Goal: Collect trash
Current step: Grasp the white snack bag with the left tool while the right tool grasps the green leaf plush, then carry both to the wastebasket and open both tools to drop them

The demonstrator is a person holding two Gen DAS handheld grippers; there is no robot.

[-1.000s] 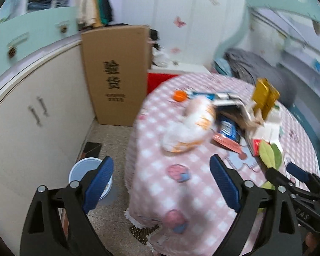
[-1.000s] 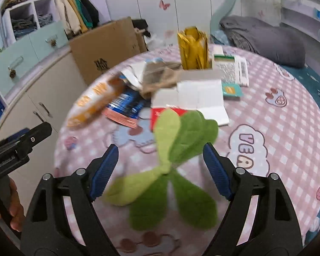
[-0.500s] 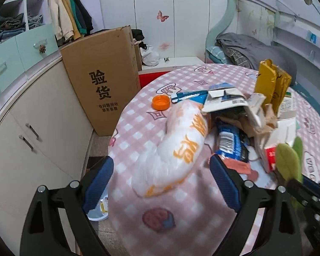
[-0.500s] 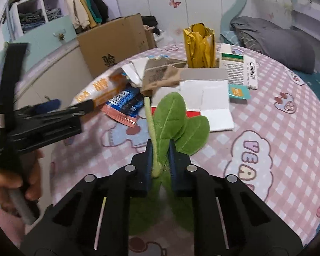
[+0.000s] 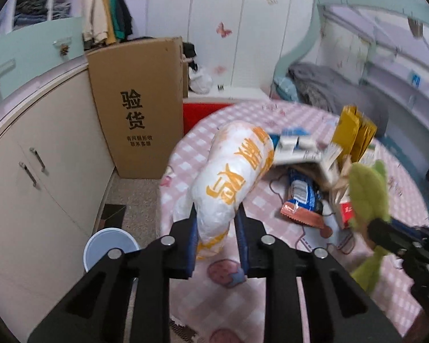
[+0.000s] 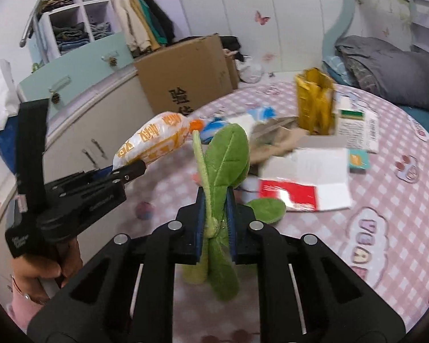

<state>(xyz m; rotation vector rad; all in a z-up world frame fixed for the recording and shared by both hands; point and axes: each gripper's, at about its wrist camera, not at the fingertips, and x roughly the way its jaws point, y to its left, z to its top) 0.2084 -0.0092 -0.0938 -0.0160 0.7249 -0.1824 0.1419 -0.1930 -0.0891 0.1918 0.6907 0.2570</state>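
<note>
A white plastic bag with orange print [image 5: 234, 177] sticks up from the pink checked table [image 5: 271, 300]. My left gripper [image 5: 216, 214] is closing on the bag's near end, and its pads press the plastic. In the right wrist view that bag [image 6: 154, 140] hangs from the left gripper [image 6: 134, 168] at the left. My right gripper [image 6: 216, 197] is shut on a green plush leaf toy [image 6: 228, 154], held above the cloth. The left wrist view shows the toy [image 5: 369, 194] at the right. A gold foil bag [image 6: 314, 105], a blue wrapper [image 5: 303, 197] and red-and-white paper [image 6: 306, 177] lie on the table.
A white-and-blue bucket [image 5: 108, 245] stands on the floor left of the table, beside a cream cabinet [image 5: 43, 171]. A tall cardboard box [image 5: 137, 105] leans behind it. A bed with a grey blanket [image 6: 386, 68] lies beyond the table. A hand [image 6: 43, 271] grips the left tool.
My left gripper has gone from wide open to closed on the white bag, and the bag's near end has lifted. My right gripper has risen with the green leaf toy.
</note>
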